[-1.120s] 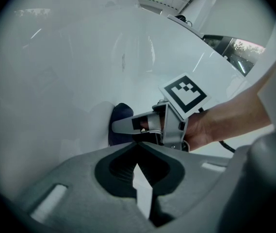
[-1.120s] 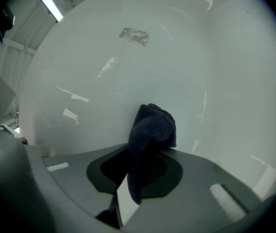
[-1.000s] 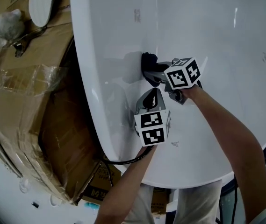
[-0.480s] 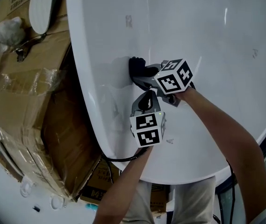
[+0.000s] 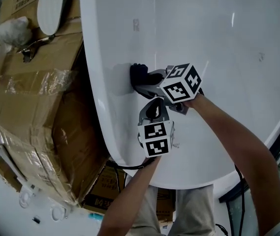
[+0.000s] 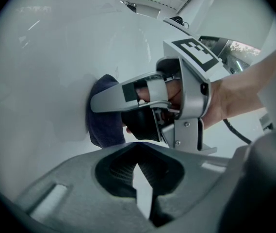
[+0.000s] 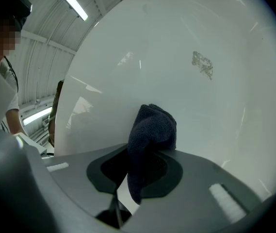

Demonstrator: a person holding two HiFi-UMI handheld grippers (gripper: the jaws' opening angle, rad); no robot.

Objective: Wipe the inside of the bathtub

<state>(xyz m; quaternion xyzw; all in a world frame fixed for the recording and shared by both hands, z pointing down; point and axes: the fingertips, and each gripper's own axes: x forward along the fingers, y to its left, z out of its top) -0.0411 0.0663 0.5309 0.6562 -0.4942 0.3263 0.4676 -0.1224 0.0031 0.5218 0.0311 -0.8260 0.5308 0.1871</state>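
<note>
The white bathtub fills most of the head view. A dark cloth is pressed against its inner left wall, and my right gripper is shut on it. In the right gripper view the cloth sticks up from between the jaws of my right gripper, touching the tub wall. My left gripper hovers just below the right one, shut and empty. The left gripper view shows its jaws closed together, with the cloth on the wall ahead.
Taped cardboard boxes stand against the tub's left outer side, with a white oval part and a crumpled white wad on top. A black cable runs under the tub rim. A small smudge marks the wall.
My right gripper has slid the cloth leftward along the tub wall, nearer the left rim. The left gripper has followed, staying just below it.
</note>
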